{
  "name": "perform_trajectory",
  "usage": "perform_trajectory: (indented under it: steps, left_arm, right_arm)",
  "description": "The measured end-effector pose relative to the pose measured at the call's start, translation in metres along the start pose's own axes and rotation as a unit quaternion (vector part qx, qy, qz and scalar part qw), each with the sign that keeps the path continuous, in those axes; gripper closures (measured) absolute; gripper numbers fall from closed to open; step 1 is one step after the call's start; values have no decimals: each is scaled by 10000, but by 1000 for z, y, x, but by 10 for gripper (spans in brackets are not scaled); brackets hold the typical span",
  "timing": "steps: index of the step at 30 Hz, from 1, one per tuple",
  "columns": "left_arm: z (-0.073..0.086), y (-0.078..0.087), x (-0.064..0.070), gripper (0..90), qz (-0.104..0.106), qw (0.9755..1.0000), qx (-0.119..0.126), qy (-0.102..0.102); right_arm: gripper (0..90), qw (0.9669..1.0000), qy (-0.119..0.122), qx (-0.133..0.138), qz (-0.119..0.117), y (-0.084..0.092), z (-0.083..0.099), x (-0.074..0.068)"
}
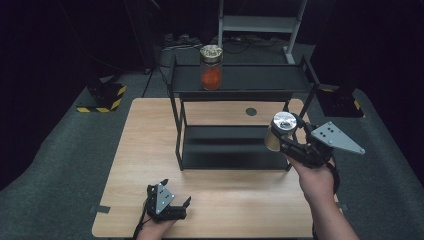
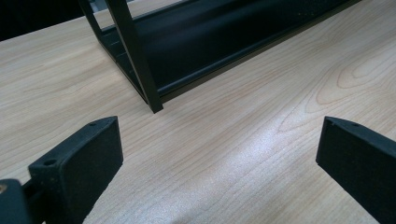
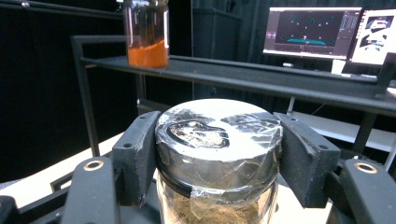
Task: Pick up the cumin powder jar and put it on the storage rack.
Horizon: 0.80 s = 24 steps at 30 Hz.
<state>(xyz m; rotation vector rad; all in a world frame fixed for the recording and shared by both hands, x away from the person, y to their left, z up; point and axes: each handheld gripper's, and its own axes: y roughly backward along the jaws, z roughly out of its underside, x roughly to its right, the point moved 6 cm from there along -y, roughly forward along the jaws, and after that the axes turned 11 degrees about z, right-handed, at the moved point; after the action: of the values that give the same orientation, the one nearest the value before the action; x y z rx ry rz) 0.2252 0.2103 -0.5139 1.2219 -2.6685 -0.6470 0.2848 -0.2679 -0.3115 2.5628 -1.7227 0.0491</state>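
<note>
So the right gripper (image 1: 281, 136) is clamped on a glass jar with a silver, tape-wrapped lid (image 1: 280, 131), brownish powder inside, jaws pressing it just under the lid from both sides. It's held up in the air at about 3 o'clock of the black two-tier metal shelf rack (image 1: 240, 80), level with the gap between tiers. Up on the top tier at roughly 11 o'clock sits a glass jar of orange powder (image 1: 211, 67). The left gripper (image 1: 170, 202) rests low on the light wooden table (image 1: 145, 145) at 7 o'clock, jaws spread wide, nothing between them.
</note>
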Motion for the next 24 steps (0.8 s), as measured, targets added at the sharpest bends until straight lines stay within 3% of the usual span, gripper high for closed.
perform_trajectory:
  steps: [13, 24]
  left_arm:
    - [1, 1, -1, 8, 21, 10000, 24, 18]
    - [1, 1, -2, 8, 31, 10000, 70, 53]
  right_arm:
    - [345, 9997, 132, 195, 93, -7, -32, 0]
    - [345, 9993, 70, 335, 174, -20, -59, 0]
